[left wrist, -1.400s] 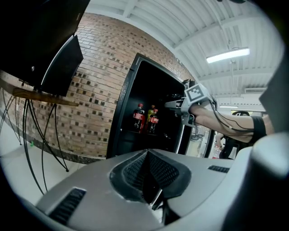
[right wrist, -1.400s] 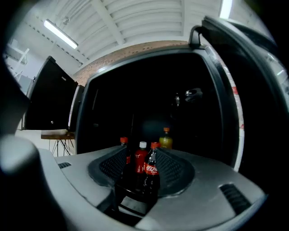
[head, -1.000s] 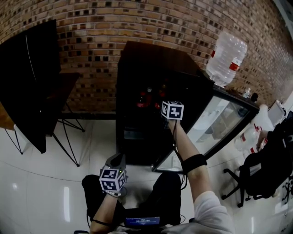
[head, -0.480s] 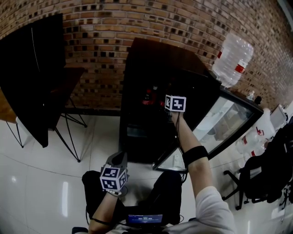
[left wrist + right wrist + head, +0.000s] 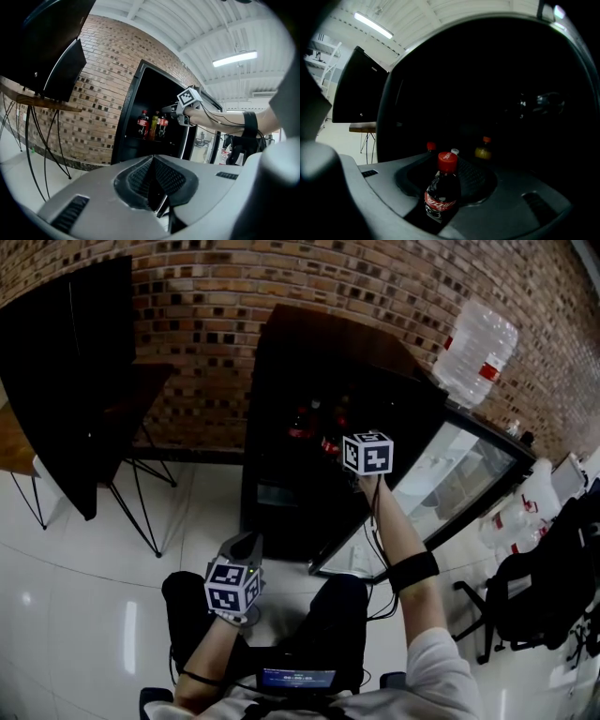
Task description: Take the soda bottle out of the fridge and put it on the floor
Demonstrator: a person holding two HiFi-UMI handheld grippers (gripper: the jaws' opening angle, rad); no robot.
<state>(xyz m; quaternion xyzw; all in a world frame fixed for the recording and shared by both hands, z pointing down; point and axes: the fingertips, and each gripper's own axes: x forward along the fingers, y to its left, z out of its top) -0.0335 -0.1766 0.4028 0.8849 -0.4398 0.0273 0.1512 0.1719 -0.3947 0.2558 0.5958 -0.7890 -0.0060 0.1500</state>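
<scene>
A dark cola soda bottle (image 5: 442,190) with a red cap and red label stands upright between the jaws of my right gripper (image 5: 443,199), which is shut on it. In the head view the right gripper (image 5: 339,444) reaches into the open black fridge (image 5: 281,381) at shelf height. The left gripper view shows the held bottle (image 5: 162,125) beside two more bottles on the shelf. My left gripper (image 5: 244,545) hangs low in front of my knees, shut with nothing in it.
The fridge's glass door (image 5: 441,488) stands swung open to the right. A yellow-drink bottle (image 5: 483,149) and another red-capped bottle (image 5: 431,146) remain on the shelf. A big water jug (image 5: 473,352) sits at the upper right, a black board on a stand (image 5: 66,381) at the left. White tiled floor (image 5: 94,596) lies below.
The right gripper has stayed at the fridge shelf and shifted slightly to the right. The left gripper has kept its place.
</scene>
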